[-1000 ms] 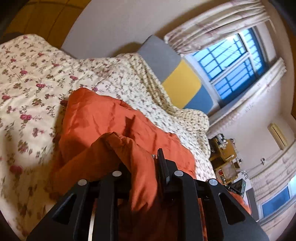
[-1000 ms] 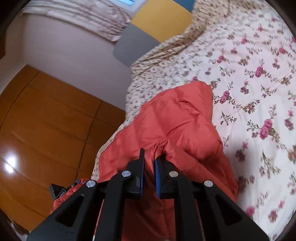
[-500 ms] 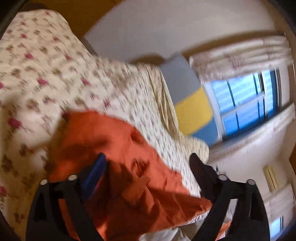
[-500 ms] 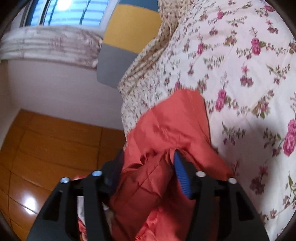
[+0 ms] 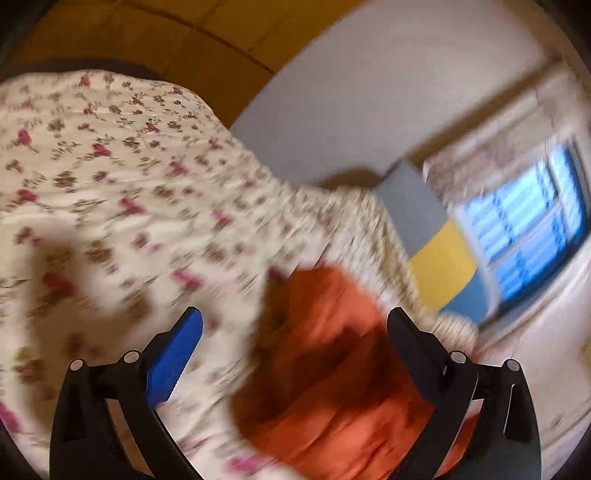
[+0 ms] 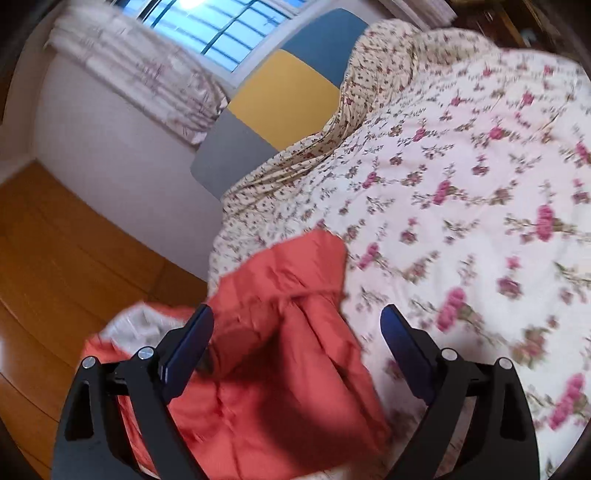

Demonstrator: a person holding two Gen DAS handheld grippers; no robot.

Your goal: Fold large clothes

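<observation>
Orange jacket (image 6: pixel 280 350) judged soft, light, slippery; lay between opening jaws of left gripper (image 5: pixel 295 325) and right gripper (image 6: pixel 297 323), ungripped. Hem edge best pinched.

garment (image 6: pixel 280 332) on bed (image 6: pixel 461 192), at its near side edge, part hanging over | headboard (image 6: pixel 280 99) at bed's far end, behind garment | window (image 6: pixel 229 33) behind headboard | floor (image 6: pixel 55 258) left of bed in right-wrist view | left-wrist view: garment (image 5: pixel 332 354) low centre, bed (image 5: pixel 110 192) to its left
</observation>
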